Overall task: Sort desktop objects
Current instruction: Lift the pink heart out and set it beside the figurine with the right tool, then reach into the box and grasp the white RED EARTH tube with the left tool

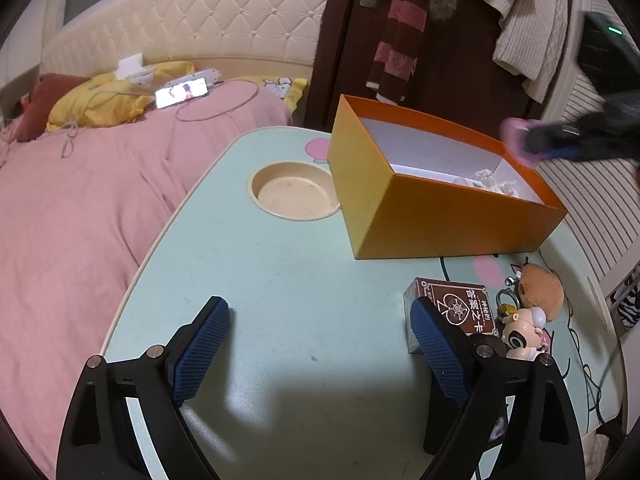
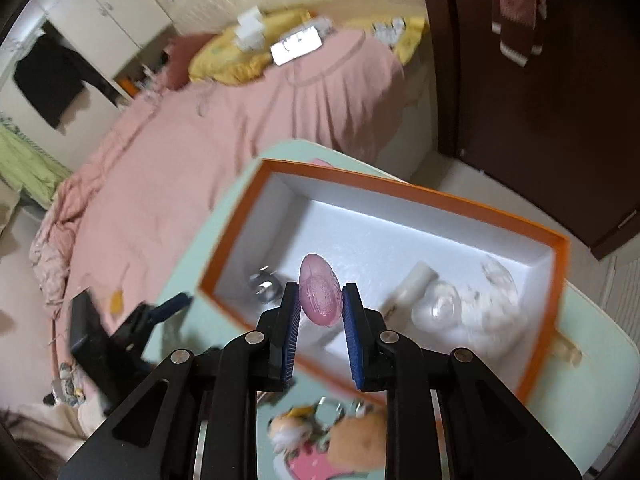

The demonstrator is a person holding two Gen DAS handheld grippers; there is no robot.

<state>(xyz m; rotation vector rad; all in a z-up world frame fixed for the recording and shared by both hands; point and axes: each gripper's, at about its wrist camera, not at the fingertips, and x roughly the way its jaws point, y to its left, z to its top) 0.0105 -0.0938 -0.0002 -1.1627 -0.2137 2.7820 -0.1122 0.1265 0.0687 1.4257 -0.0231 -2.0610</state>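
Pink oval object (image 2: 320, 290) pinched in right claw (image 2: 320, 300) above orange box (image 2: 460, 200); left claw (image 1: 320, 320) wide open, empty.

A pink oval object (image 2: 319, 289) (translucent, ribbed) hangs upright above the open orange box (image 2: 404, 196).

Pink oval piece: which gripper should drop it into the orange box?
Right. The right gripper already clamps the pink oval piece above the orange box; the left gripper stands open and empty.
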